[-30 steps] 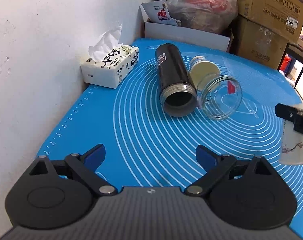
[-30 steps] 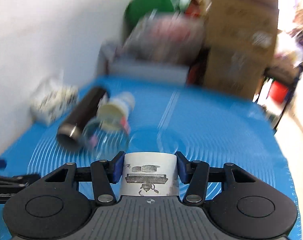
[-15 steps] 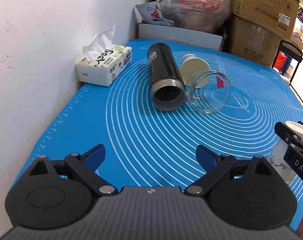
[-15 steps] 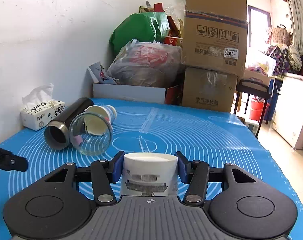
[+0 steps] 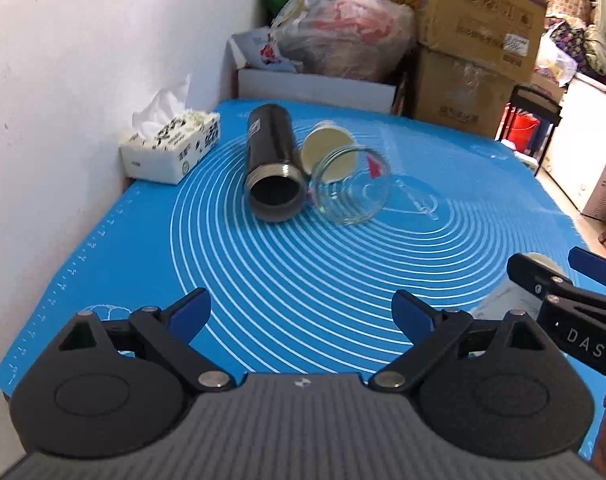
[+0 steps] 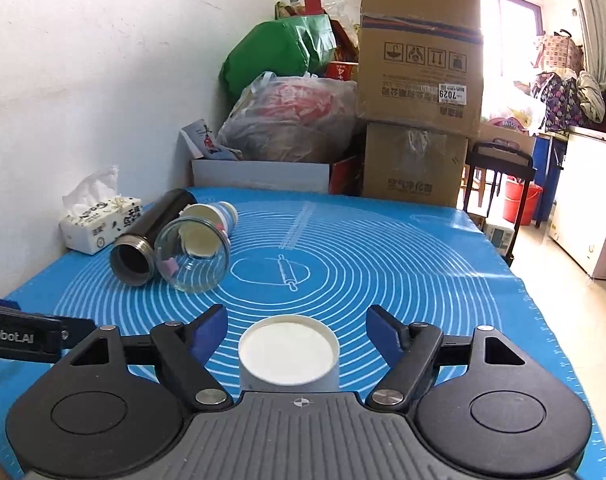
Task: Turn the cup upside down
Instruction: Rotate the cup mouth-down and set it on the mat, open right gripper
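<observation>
— How does the right gripper stand?
— Spread wide, its blue pads clear of the white cup, which stands bottom-up on the blue mat between them, low in the right wrist frame.

— And the left gripper?
— Wide too, nothing in it, over the mat's rings.

— Farther out?
— At centre-left, a black flask lying on its side touches a tipped glass jar; a tissue box sits by the wall.

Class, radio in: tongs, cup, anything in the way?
Both tongs open, left, right. Cup released between right fingers, upside down on mat. Nothing in the way.
</observation>
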Demonstrator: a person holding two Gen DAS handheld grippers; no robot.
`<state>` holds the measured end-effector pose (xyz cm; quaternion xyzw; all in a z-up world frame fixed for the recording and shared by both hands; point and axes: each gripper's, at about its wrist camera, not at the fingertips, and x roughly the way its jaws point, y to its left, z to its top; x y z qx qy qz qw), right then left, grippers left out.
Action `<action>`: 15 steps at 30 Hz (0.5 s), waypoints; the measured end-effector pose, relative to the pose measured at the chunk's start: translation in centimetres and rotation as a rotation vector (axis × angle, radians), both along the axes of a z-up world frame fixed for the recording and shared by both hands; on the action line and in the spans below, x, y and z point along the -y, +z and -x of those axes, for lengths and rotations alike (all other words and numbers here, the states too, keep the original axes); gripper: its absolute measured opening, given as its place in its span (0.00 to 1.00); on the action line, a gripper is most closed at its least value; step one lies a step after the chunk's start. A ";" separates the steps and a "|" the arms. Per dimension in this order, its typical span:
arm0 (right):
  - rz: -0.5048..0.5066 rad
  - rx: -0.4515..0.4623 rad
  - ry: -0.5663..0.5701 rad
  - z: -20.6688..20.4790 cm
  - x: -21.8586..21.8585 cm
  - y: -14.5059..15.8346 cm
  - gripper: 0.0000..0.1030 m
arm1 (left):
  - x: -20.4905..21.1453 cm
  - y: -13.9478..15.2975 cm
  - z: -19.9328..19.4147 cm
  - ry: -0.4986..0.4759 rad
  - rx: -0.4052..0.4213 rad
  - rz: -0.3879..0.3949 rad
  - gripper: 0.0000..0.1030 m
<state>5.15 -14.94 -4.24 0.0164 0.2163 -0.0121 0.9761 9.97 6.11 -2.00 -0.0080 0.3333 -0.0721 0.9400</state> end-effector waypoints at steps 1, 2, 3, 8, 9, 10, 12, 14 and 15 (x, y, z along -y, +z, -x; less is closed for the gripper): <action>-0.012 -0.007 0.002 0.5 0.2 0.3 0.77 | 0.1 0.2 0.4 -0.005 0.007 0.000 0.93; -0.030 -0.014 0.004 1.1 0.5 0.6 0.79 | 0.3 0.4 0.9 -0.010 0.016 0.001 0.93; -0.048 -0.019 0.005 1.7 0.9 1.0 0.79 | 0.5 0.6 1.3 -0.014 0.023 0.000 0.93; -0.099 -0.033 -0.014 5.5 2.5 2.2 0.84 | 1.4 1.1 3.9 -0.044 0.049 -0.008 0.93; -0.102 -0.032 -0.018 6.4 2.7 2.4 0.84 | 1.6 1.2 4.5 -0.051 0.053 -0.011 0.93; -0.103 -0.031 -0.021 7.2 2.9 2.5 0.85 | 1.7 1.2 4.9 -0.057 0.057 -0.014 0.93; -0.099 -0.035 -0.021 8.6 3.3 2.5 0.87 | 2.0 1.2 6.0 -0.068 0.062 -0.020 0.93; -0.096 -0.041 -0.021 9.7 3.6 2.4 0.87 | 2.1 1.1 7.0 -0.079 0.060 -0.020 0.93; -0.101 -0.045 -0.024 10.2 3.8 2.3 0.87 | 2.2 1.0 7.5 -0.085 0.057 -0.018 0.93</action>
